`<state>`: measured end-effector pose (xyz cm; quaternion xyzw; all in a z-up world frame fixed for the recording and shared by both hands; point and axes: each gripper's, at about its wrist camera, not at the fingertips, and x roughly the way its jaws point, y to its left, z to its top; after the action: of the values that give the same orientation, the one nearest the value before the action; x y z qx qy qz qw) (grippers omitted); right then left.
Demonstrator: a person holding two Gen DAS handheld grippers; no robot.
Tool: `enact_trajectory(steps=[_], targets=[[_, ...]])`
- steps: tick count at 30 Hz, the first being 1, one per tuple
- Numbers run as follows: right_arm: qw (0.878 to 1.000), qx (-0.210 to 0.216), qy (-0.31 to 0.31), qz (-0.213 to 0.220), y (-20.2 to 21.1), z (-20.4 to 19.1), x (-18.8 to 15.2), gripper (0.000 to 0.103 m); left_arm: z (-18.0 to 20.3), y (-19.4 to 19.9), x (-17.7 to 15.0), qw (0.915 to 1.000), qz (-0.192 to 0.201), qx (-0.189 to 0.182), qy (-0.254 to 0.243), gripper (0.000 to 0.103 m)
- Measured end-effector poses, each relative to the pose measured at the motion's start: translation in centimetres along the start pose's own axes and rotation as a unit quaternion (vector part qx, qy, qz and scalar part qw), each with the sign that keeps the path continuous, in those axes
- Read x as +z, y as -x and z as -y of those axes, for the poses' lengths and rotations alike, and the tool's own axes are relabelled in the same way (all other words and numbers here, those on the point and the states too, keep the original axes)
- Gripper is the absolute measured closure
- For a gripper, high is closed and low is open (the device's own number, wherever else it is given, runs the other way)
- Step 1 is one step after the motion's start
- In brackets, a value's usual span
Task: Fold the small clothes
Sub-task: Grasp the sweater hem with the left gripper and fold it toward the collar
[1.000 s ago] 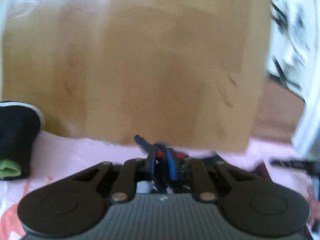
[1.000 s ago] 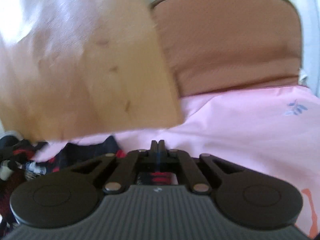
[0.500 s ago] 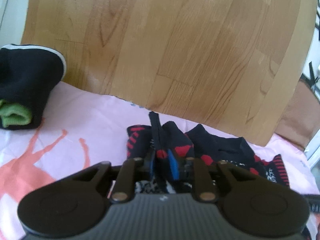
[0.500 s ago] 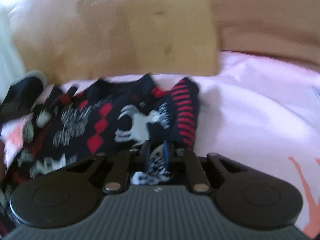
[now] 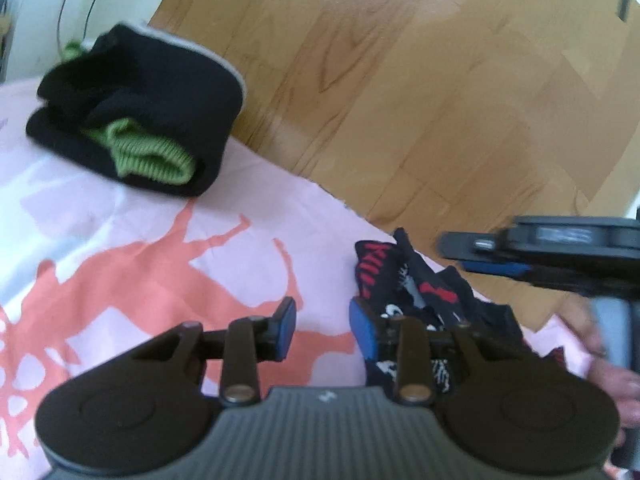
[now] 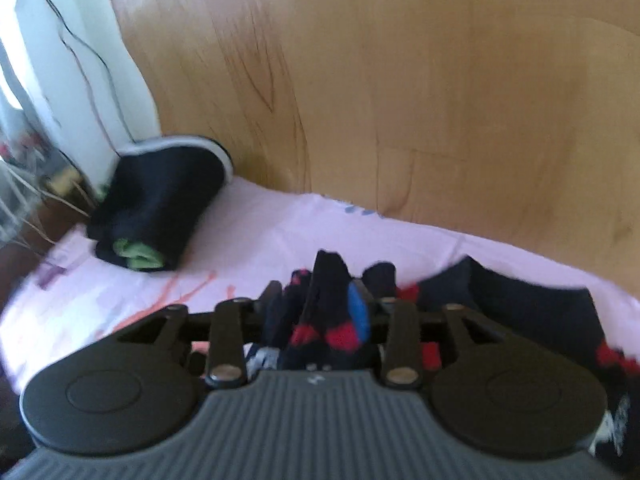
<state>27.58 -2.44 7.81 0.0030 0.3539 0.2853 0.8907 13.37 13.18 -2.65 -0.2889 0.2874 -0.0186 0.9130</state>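
Observation:
A small black garment with red and white pattern (image 5: 420, 292) lies crumpled on the pink sheet (image 5: 120, 216). My left gripper (image 5: 322, 330) is open and empty just left of it, low over the sheet. My right gripper (image 6: 316, 312) is open, with the black and red garment (image 6: 332, 308) bunched between its jaws. The right gripper also shows at the right edge of the left wrist view (image 5: 560, 256). A folded black bundle with green knit inside (image 5: 136, 116) sits at the far left; it also shows in the right wrist view (image 6: 160, 208).
A wooden board (image 5: 420, 80) stands along the far edge of the bed. A white wall with cables (image 6: 60, 60) is at the left, with clutter below it (image 6: 24, 184). The sheet has an orange deer print (image 5: 140, 272).
Both grippers were shut on the garment and have opened. The garment has come down onto the sheet. The left gripper has moved left of it.

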Motion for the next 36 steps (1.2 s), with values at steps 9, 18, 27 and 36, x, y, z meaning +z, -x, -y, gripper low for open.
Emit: enact_trajectory(steps=[9,18,27,36], targets=[[0.997,-0.006,-0.064,0.039,1.9,1.5,1.0,0.090,-0.4,0.8,0.7,0.9993,0.014,-0.033,0.013,0.073],[0.976,-0.058,-0.117,0.174,17.8,9.9,-8.9,0.090,3.1,2.6,0.3,0.9973,0.034,-0.046,-0.047,0.071],[0.967,-0.091,-0.185,0.150,18.3,17.1,-17.0,0.052,11.7,-2.6,-1.0,0.9835,-0.074,-0.056,-0.155,0.056],[0.985,-0.085,-0.136,0.068,15.7,14.8,-17.5,0.092,13.9,-5.8,-3.0,0.9735,-0.123,-0.062,-0.182,0.089]])
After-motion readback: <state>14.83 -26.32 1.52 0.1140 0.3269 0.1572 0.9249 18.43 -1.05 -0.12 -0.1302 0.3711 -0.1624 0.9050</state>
